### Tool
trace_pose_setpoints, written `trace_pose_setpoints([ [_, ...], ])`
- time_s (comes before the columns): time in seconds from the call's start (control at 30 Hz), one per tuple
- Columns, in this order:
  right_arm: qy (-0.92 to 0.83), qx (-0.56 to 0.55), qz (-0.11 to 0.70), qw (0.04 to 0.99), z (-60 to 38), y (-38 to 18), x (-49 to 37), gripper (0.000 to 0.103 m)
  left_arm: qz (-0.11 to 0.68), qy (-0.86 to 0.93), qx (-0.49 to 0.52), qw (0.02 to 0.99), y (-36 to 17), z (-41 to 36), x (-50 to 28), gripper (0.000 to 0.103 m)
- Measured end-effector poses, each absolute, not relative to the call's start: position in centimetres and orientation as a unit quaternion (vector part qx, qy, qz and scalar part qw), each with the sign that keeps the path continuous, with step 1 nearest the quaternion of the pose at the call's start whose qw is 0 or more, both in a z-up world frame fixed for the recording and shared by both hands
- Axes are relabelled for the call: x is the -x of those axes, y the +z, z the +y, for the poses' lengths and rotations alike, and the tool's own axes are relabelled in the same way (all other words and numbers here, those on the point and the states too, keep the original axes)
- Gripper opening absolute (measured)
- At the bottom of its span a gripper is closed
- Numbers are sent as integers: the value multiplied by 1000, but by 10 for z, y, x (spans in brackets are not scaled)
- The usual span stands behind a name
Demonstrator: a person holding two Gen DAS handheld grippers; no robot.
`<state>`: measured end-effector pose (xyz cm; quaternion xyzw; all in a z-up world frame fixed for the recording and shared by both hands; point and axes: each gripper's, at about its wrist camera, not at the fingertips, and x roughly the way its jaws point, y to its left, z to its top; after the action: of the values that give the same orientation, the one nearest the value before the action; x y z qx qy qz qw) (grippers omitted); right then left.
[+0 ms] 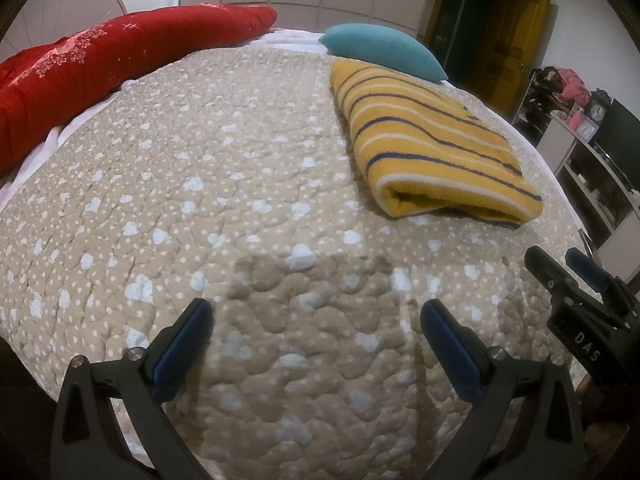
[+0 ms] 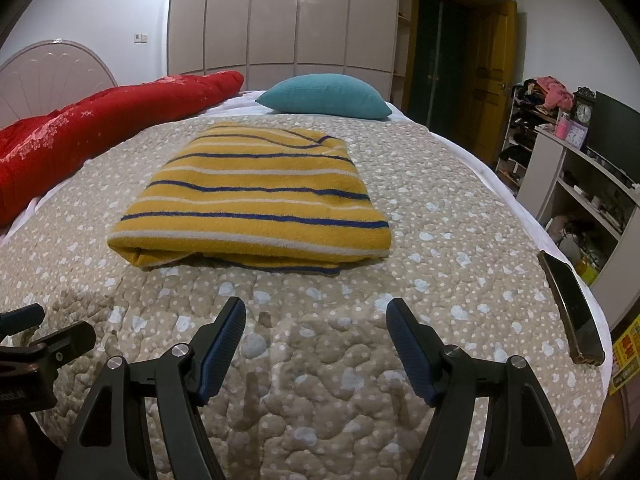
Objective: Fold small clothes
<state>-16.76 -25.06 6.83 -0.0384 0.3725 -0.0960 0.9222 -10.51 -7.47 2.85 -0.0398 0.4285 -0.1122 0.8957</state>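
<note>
Item: folded striped garment (image 2: pixel 256 196), on the quilt (image 2: pixel 440 216) before the teal pillow (image 2: pixel 326 95), long axis running away. Right gripper (image 2: pixel 316 340) faces it squarely, nearer; left gripper (image 1: pixel 316 332) offset leftward. Both gaping, empty.

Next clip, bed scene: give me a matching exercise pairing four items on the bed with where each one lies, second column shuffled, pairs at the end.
Things:
1. striped yellow garment
2. teal pillow
3. red quilt
4. dark phone

Places:
A. along the bed's left side, by the headboard
B. near the right edge of the bedspread
C. folded, mid-bed, ahead of the open right gripper
D. at the far end, beyond the garment

Pairs: 1-C, 2-D, 3-A, 4-B
</note>
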Motion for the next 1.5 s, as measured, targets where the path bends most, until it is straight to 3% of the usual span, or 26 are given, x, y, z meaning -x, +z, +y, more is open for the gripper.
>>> trace_pose_setpoints([
  [1.5, -107, 36, 410, 905, -261, 49, 161, 79, 440, -104, 6, 892, 17, -82, 100, 103],
])
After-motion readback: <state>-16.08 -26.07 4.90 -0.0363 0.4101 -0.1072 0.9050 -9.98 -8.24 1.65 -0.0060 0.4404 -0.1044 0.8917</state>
